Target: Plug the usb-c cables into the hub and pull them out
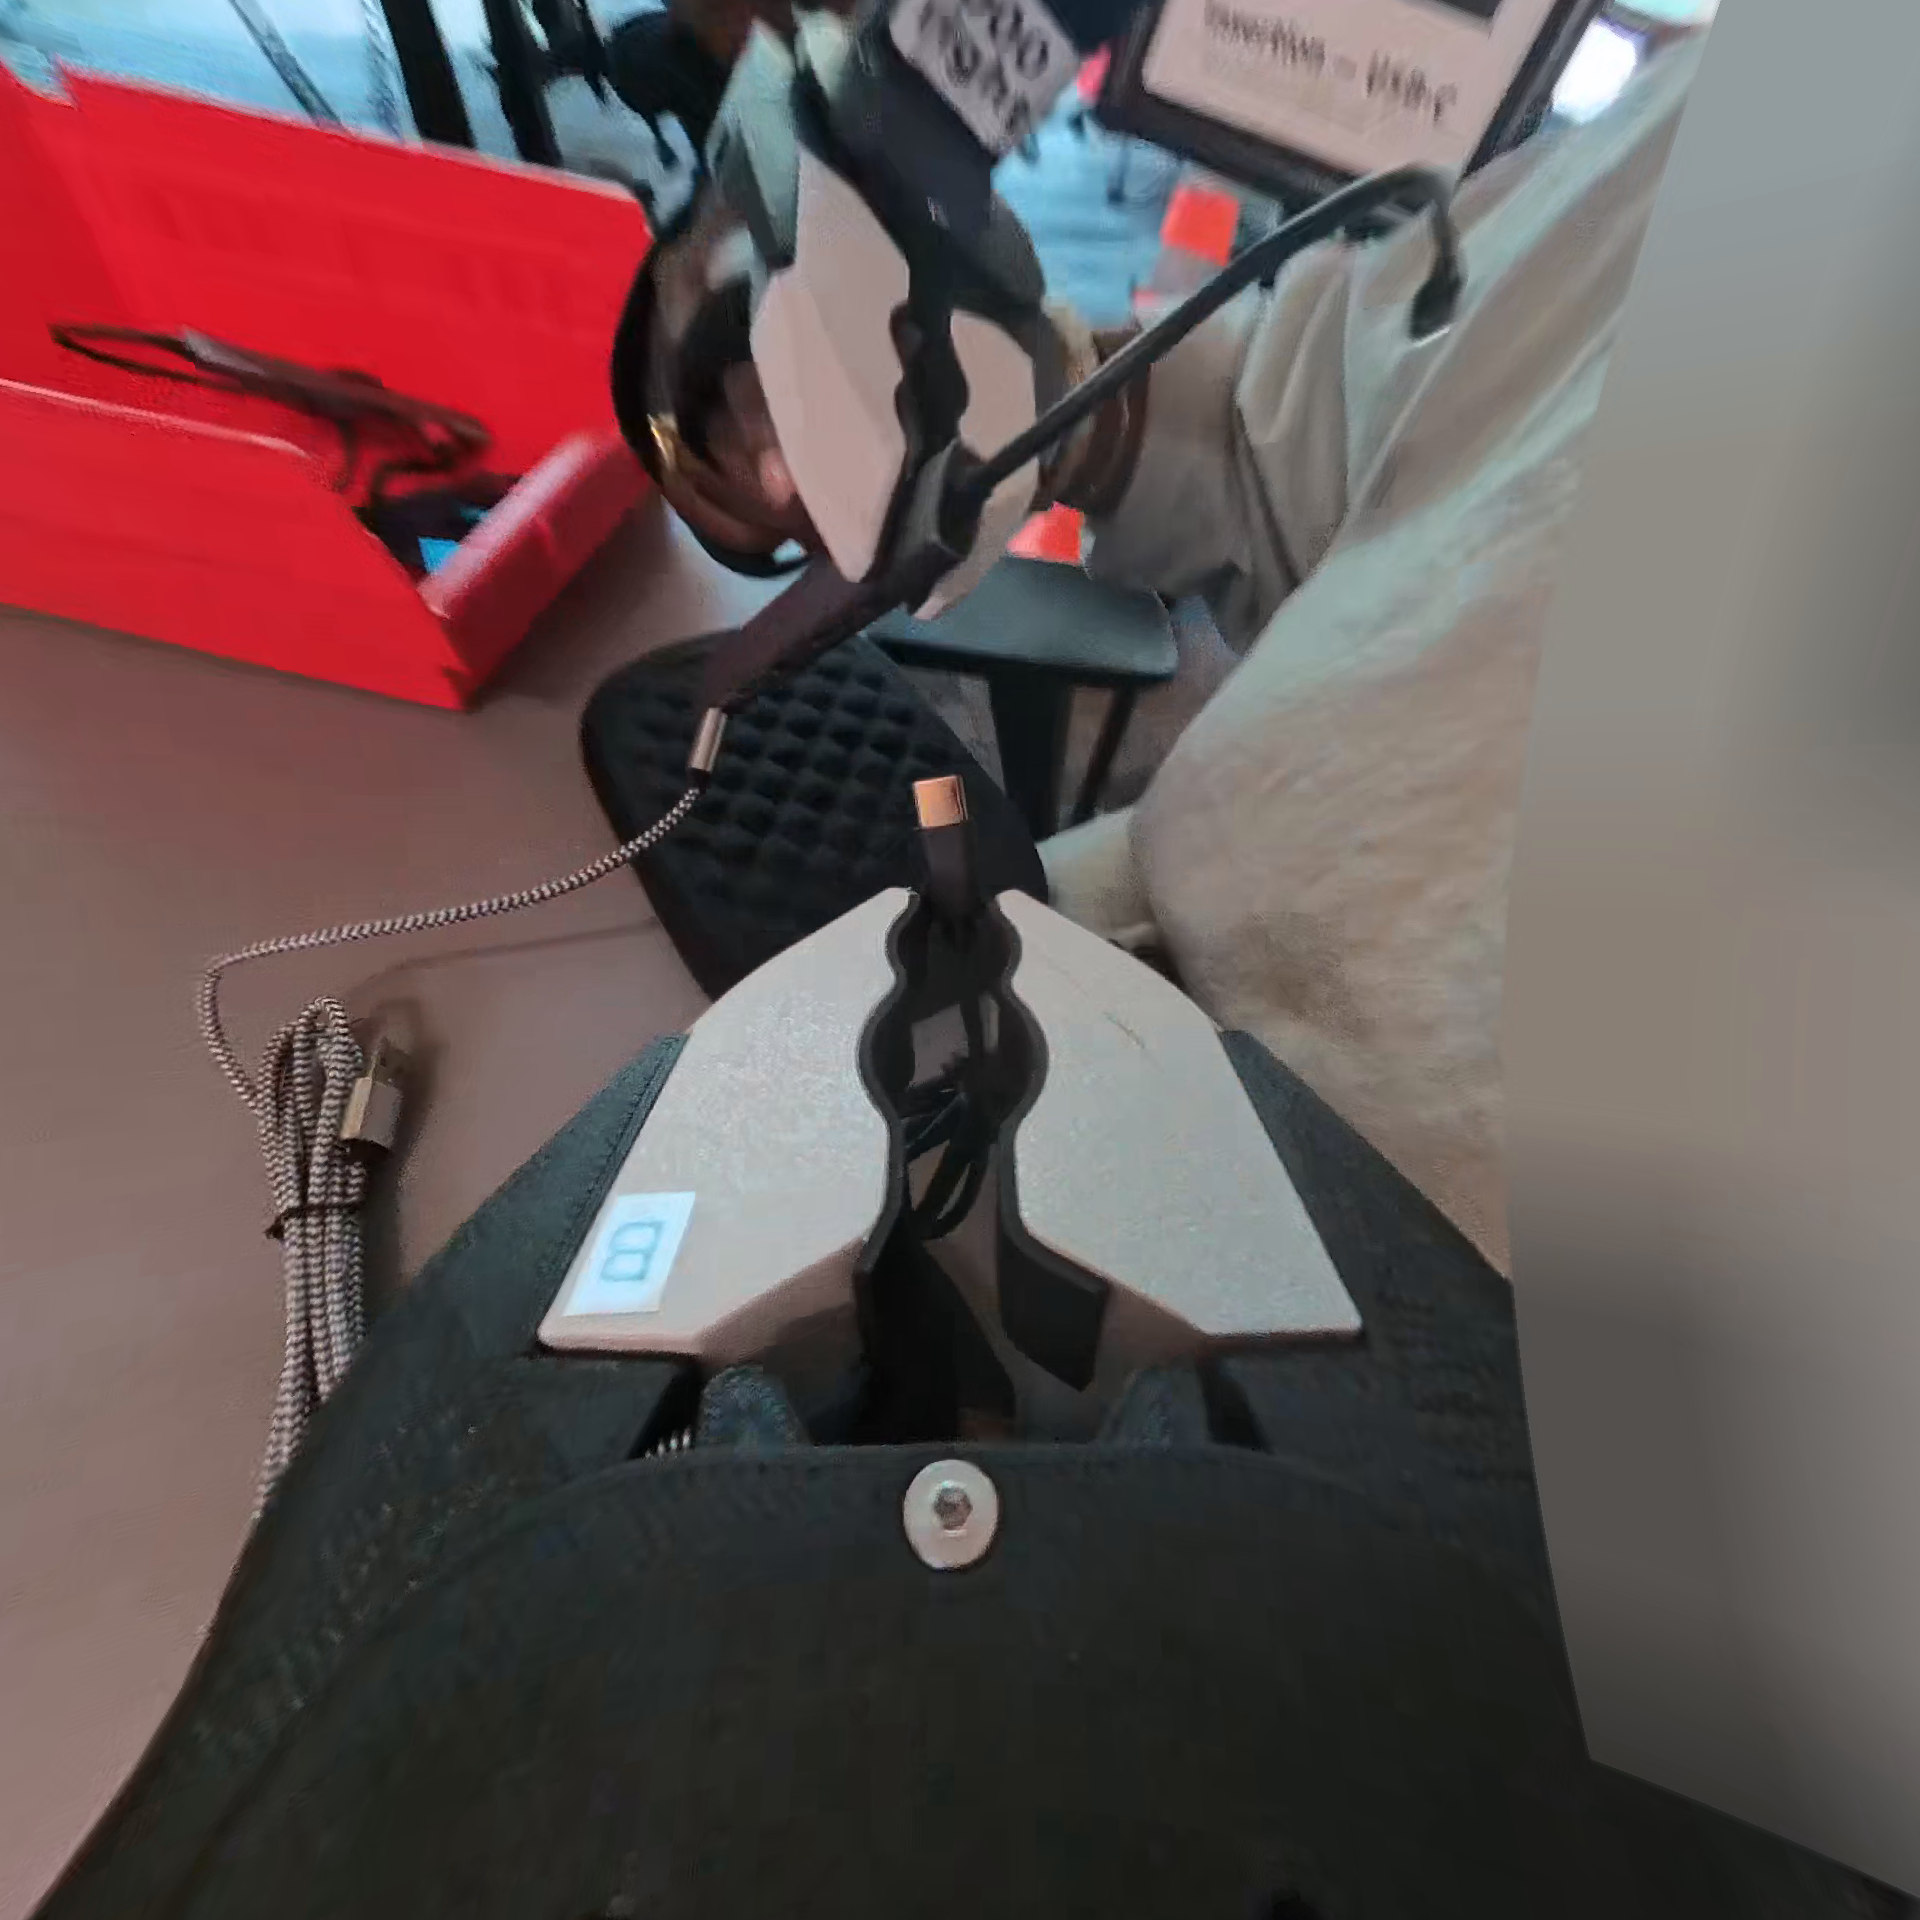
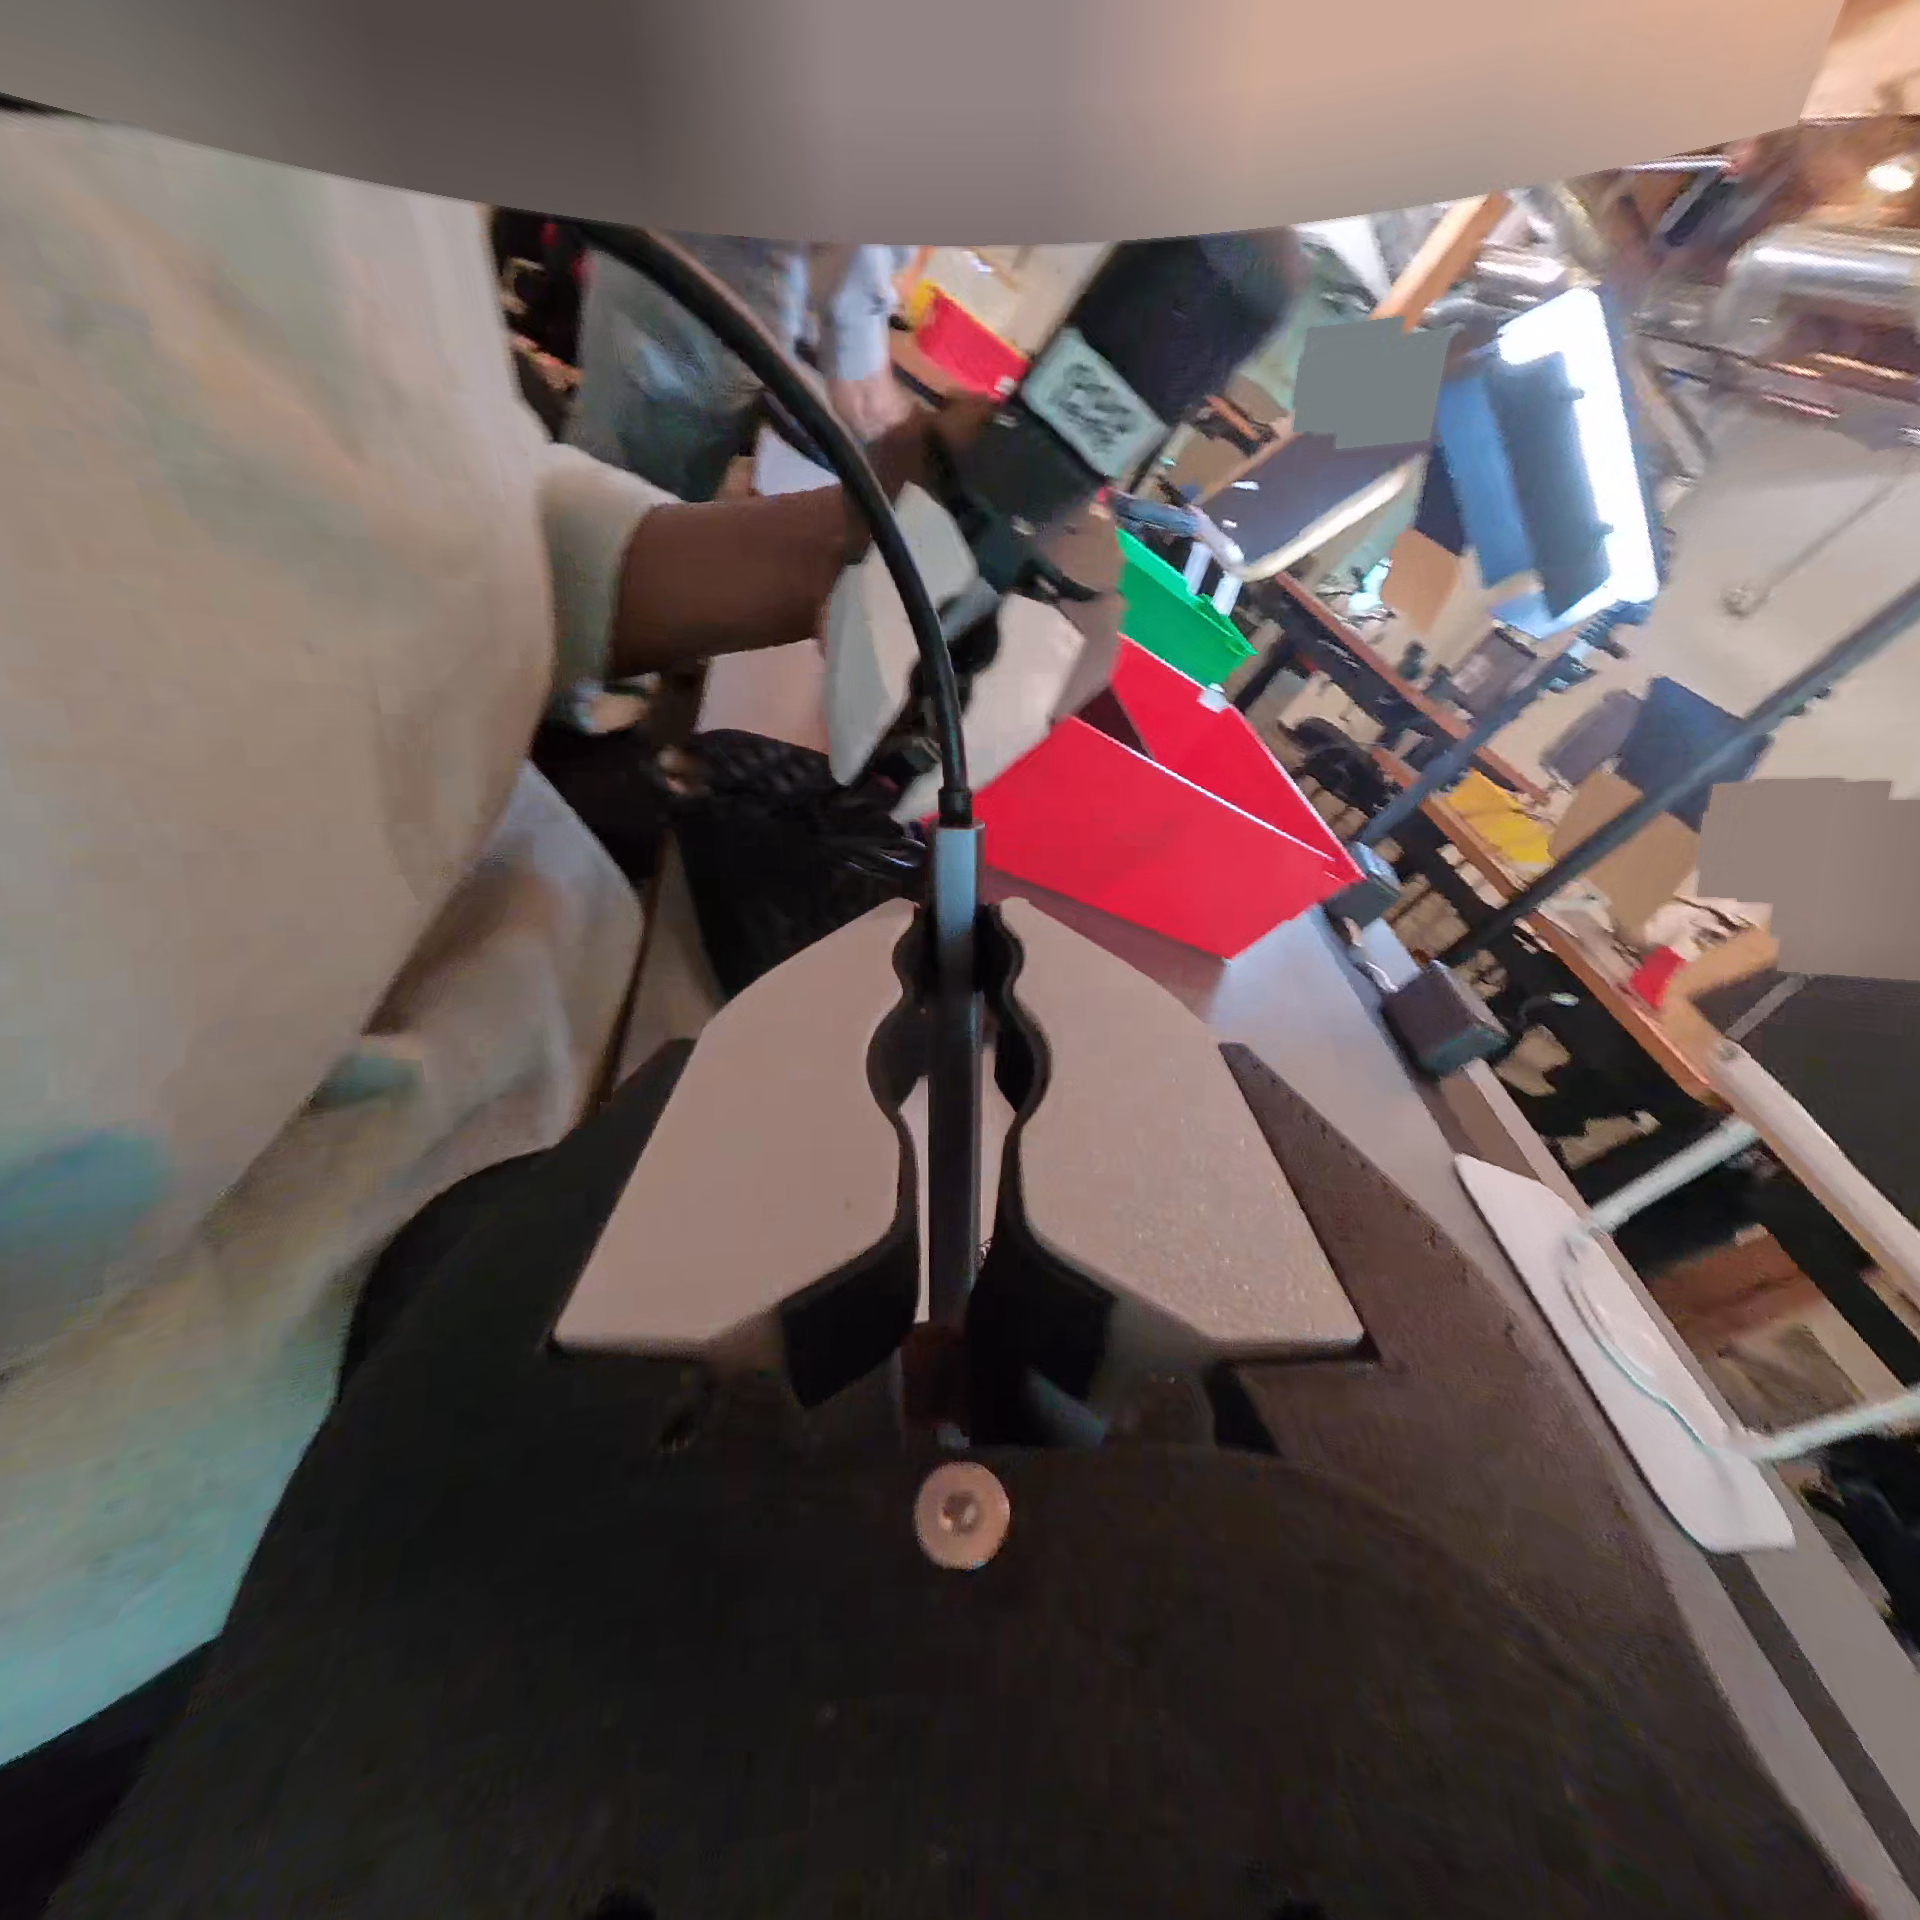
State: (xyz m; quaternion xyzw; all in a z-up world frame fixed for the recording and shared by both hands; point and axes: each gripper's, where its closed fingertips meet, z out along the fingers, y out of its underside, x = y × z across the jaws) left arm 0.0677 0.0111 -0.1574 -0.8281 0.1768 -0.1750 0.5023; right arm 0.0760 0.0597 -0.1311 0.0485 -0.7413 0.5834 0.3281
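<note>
The left gripper (image 1: pixel 951 914), grey fingers (image 1: pixel 769 1132) with black wavy inner pads, is clamped on a thin black usb-c cable (image 1: pixel 948 883) just behind its head, so that the coppery metal plug tip (image 1: pixel 938 802) stands clear of the fingertips and points forward; gripping that close to the plug probably keeps it stiff enough to be steered into a port. The right gripper (image 2: pixel 951 925) is closed on a slim dark grey metal hub (image 2: pixel 954 1039), held lengthwise between its fingers (image 2: pixel 1143 1164) with one end poking out in front, where the hub's own black lead (image 2: pixel 883 520) arches up and away over the person's cream sleeve (image 2: pixel 260 520). In the left wrist view the hub (image 1: pixel 831 613) hangs down out of the right gripper (image 1: pixel 925 488), and a braided grey cable (image 1: pixel 436 920) is already seated in its lower end by a metal connector (image 1: pixel 707 743), trailing down to the brown table (image 1: pixel 156 831), where the rest of it lies bundled (image 1: pixel 322 1122). Plug tip and hub are near but not touching, both held in the air over a black mesh chair seat (image 1: pixel 810 790) beside the table's edge, which suggests the black cable is about to go in, or has just come out; the pictures do not settle which. A red plastic bin (image 1: pixel 260 416) with dark cables inside sits farther back on the table
</note>
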